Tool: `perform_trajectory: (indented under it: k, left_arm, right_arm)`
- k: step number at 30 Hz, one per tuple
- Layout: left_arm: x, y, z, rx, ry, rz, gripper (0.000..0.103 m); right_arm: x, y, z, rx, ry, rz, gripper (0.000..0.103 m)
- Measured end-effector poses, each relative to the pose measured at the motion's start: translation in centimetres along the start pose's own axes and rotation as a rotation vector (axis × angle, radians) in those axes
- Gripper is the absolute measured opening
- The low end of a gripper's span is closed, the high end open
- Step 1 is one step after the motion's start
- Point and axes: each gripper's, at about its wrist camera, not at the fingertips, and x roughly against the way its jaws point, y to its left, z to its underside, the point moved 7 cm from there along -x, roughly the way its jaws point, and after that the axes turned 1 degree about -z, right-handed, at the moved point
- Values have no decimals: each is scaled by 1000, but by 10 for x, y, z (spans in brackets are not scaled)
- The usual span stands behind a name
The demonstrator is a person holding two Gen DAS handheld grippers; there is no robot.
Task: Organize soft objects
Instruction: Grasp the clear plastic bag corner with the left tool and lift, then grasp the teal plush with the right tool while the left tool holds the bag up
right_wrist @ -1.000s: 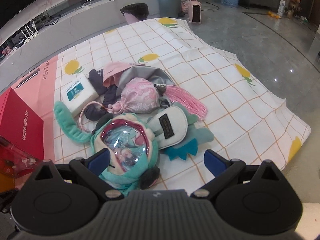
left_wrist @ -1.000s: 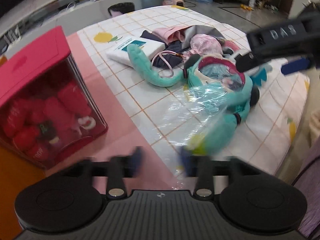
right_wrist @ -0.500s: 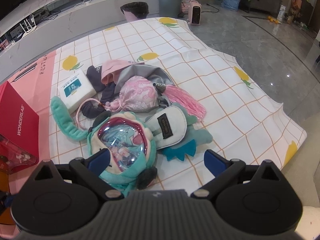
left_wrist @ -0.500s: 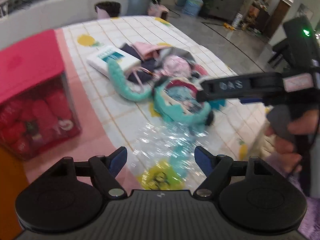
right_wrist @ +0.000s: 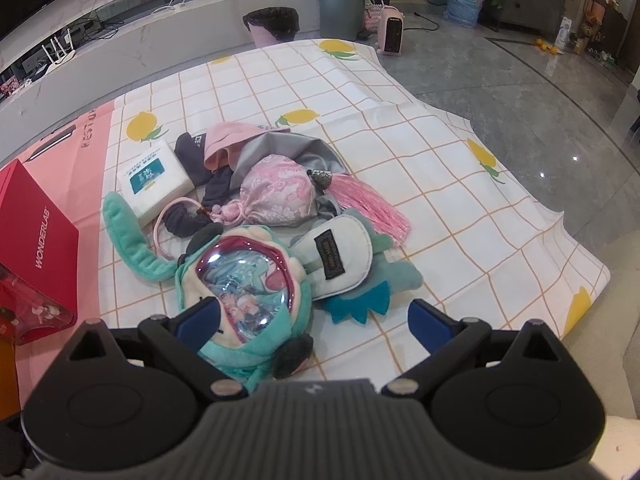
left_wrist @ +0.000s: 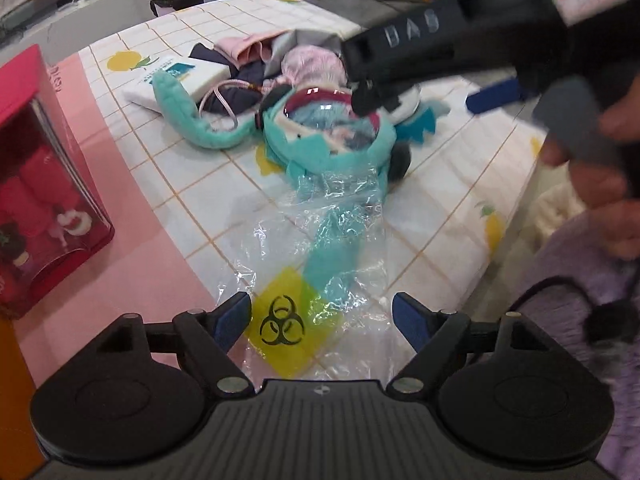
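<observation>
Left claw: the left claw (left_wrist: 322, 316) sits at the bottom of its frame, fingers spread wide after just opening further; nothing is pinched, though the clear plastic bag (left_wrist: 320, 248) lies flat under the gap.
Right claw: the right claw (right_wrist: 314, 318) is also spread, empty, low in its frame over the teal plush bag (right_wrist: 244, 280); seen from the left wrist it crosses the upper right, blurred, so whether it touches the plush I cannot tell.
Task things: the soft heap lies mid-frame on the bench (right_wrist: 440, 184): teal plush with a glossy domed window and a ribbed teal strap, a pink brocade pouch (right_wrist: 276, 192) with a pink tassel (right_wrist: 368, 204), a pale padded case, and dark, pink and grey cloth.
Bag: crinkled, shiny film with a yellow biohazard patch (left_wrist: 286, 320) near the left claw, its far end touching the plush.
Edges: the checked lemon-print cloth drops off at the right and far sides; a pink strip runs along the left.
Open room: bare cloth to the right of the heap and beyond it.
Left side: a red box (left_wrist: 36, 184) with a clear front; a white packet (right_wrist: 154, 176) is just beside the strap.
</observation>
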Motion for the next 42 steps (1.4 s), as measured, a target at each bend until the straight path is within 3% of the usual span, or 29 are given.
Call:
perform_trajectory:
  k: [5, 7, 9, 14, 18, 29, 34, 39, 42]
  left_arm:
    - [1, 2, -2, 15, -10, 23, 89]
    - [4, 9, -2, 56, -6, 43, 81]
    - [7, 17, -3, 89, 6, 47, 62]
    - [13, 31, 0, 150, 35, 69, 30]
    - [19, 35, 0, 173, 32, 71, 17]
    - [46, 74, -8, 351, 6, 75, 15]
    - [54, 81, -6, 368, -25, 59, 13]
    - [58, 84, -4, 380, -33, 56, 13]
    - [62, 83, -4, 385, -45, 76, 13]
  right_arm:
    - [0, 1, 0, 7, 0, -4, 98]
    - [-1, 1, 0, 6, 1, -5, 98]
    - [-1, 2, 0, 10, 4, -6, 98]
    - [-2, 4, 1, 26, 7, -1, 98]
    - [-3, 5, 2, 30, 11, 2, 98]
    - [-18, 13, 2, 18, 71, -55, 98]
    - [-32, 18, 1, -17, 120, -61, 98]
    - [-36, 50, -1, 42, 125, -144, 101]
    - [-43, 59, -2, 122, 100, -49, 101]
